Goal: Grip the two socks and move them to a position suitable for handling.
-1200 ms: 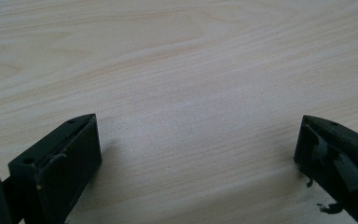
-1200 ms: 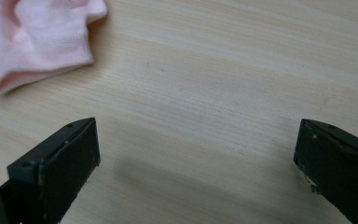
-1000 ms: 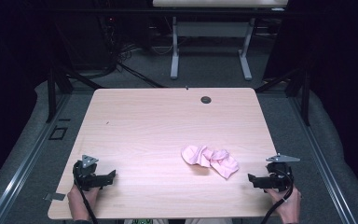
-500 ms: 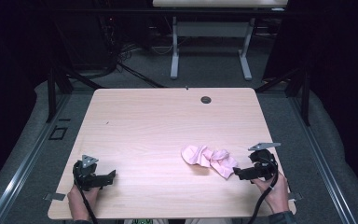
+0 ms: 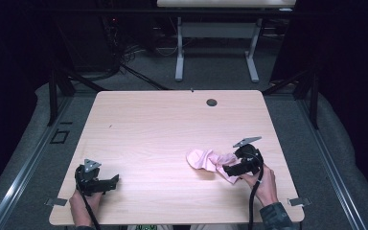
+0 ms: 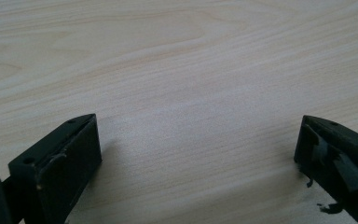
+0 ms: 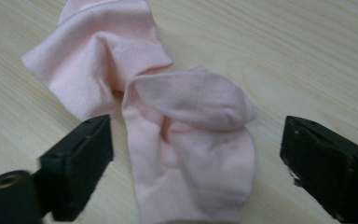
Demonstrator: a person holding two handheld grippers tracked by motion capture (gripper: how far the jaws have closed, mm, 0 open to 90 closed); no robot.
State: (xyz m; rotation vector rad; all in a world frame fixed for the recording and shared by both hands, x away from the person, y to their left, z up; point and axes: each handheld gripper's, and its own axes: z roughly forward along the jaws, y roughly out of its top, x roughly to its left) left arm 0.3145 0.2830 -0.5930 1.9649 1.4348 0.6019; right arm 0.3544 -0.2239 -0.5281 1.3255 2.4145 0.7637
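A crumpled pink sock (image 5: 205, 161) lies on the wooden table (image 5: 163, 129), right of the middle and toward the near edge. My right gripper (image 5: 226, 168) hovers over the sock's right end, open. In the right gripper view the pink sock (image 7: 186, 140) lies between and beyond the two spread jaws, and nothing is pinched. My left gripper (image 5: 114, 180) rests near the front left corner, open. The left gripper view looks along its spread jaws at bare wood (image 6: 191, 93).
A small dark round grommet (image 5: 212, 102) sits near the table's far edge. Beyond the table stand the white legs of another desk (image 5: 215, 48) and cables on the floor. The table's near edge runs just behind both hands.
My right gripper has moved left and forward from the table's right edge onto the sock's right end. The left gripper has stayed put.
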